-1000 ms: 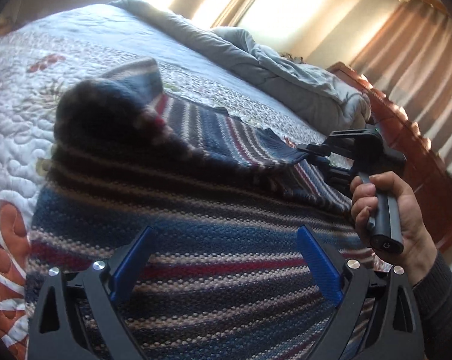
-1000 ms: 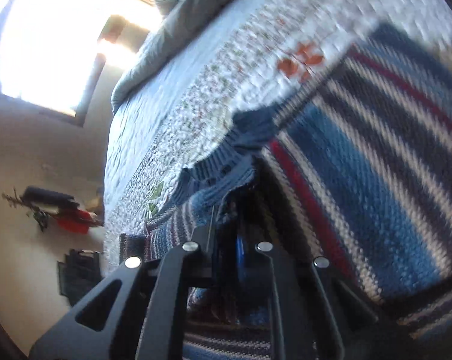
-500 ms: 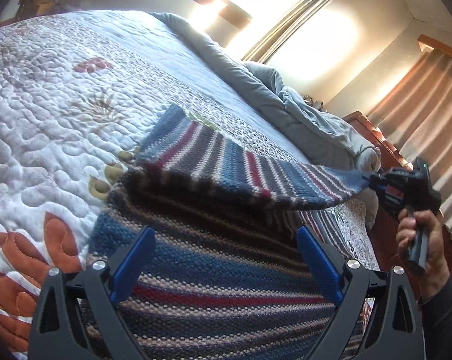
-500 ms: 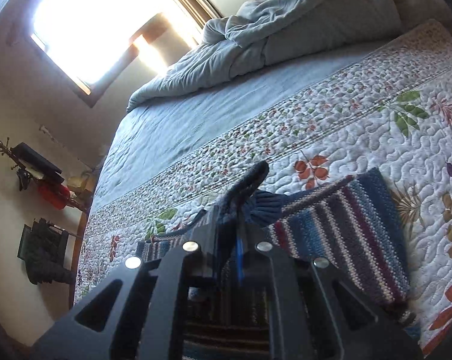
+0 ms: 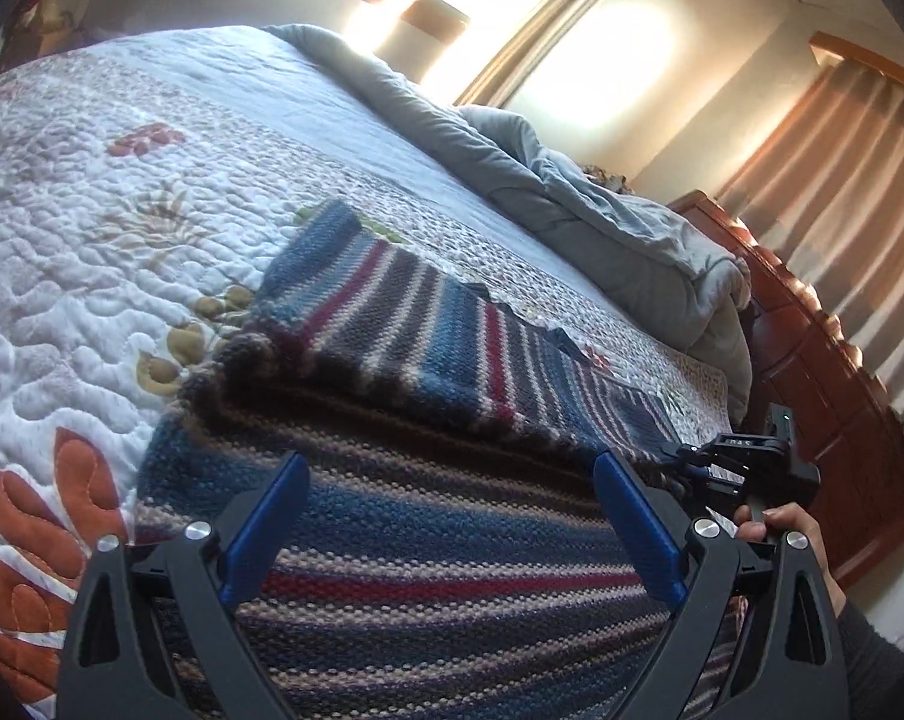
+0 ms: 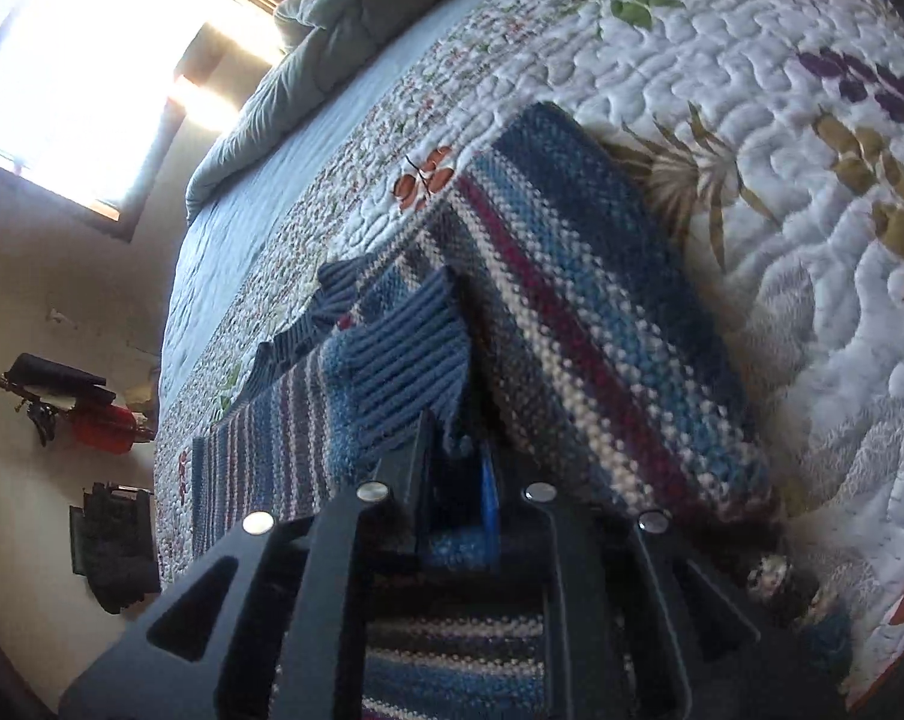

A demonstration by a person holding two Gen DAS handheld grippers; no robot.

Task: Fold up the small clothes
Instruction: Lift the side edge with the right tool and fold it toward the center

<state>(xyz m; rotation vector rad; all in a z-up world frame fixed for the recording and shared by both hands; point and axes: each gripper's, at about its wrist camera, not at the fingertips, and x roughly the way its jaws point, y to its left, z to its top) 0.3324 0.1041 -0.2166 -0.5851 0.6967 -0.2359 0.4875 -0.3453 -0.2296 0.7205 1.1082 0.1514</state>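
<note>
A striped knit sweater (image 5: 452,570) in blue, maroon and cream lies on the quilted bedspread (image 5: 92,210). One sleeve (image 5: 404,312) is folded across its body and lies flat. My left gripper (image 5: 449,468) hovers just above the sweater's body, wide open, with nothing between its blue pads. In the right wrist view the sleeve's ribbed blue cuff (image 6: 404,360) lies just ahead of my right gripper (image 6: 454,438). Its jaws are opening, a dark gap shows between them, and the cuff's frayed edge sits at their tips. The right gripper (image 5: 667,453) also shows at the sweater's right edge, held by a hand (image 5: 793,534).
A crumpled grey duvet (image 5: 571,198) is heaped along the far side of the bed. A wooden bed frame (image 5: 811,360) and curtains (image 5: 841,150) stand to the right. Bright window (image 6: 80,60) at left, with bags (image 6: 92,420) hanging on the wall.
The right gripper carried the sleeve across the sweater and lowered it flat onto the body. Its jaws have parted slightly. The left gripper stayed open above the sweater.
</note>
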